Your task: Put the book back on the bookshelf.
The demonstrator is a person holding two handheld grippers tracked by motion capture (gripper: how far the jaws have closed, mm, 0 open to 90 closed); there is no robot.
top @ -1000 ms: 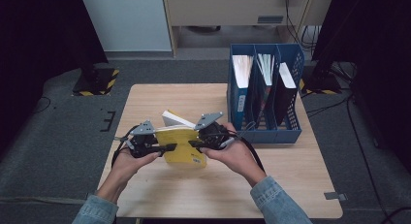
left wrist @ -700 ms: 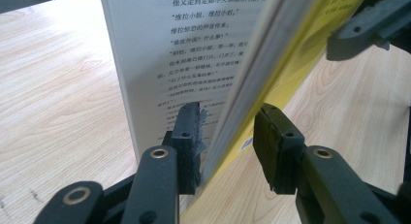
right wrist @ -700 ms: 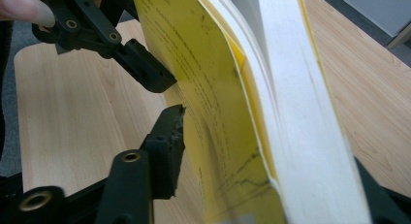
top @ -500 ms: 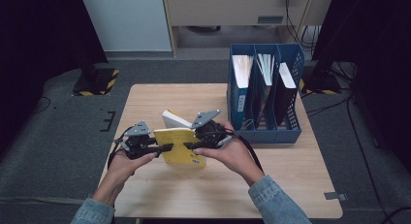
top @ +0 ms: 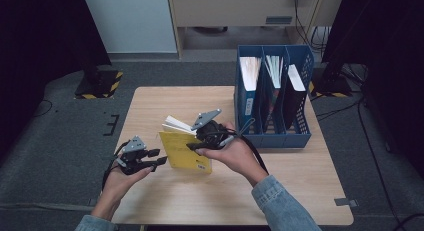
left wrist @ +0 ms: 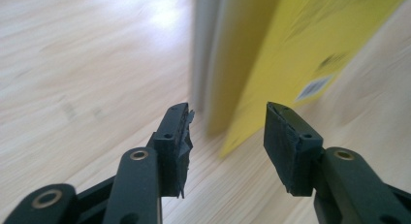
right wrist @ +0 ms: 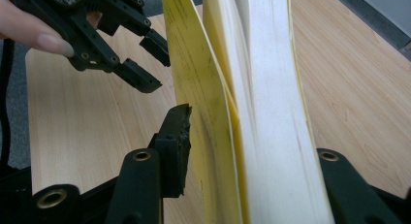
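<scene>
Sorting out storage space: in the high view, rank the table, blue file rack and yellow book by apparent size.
1. Table
2. Blue file rack
3. Yellow book, though it stands on edge, so it looks smaller than it is.

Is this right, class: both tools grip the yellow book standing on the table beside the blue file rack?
Not quite. The right tool grips the yellow book, but the left tool has just opened and sits clear of it, as the high view shows. The book does stand on the table beside the blue file rack.
</scene>
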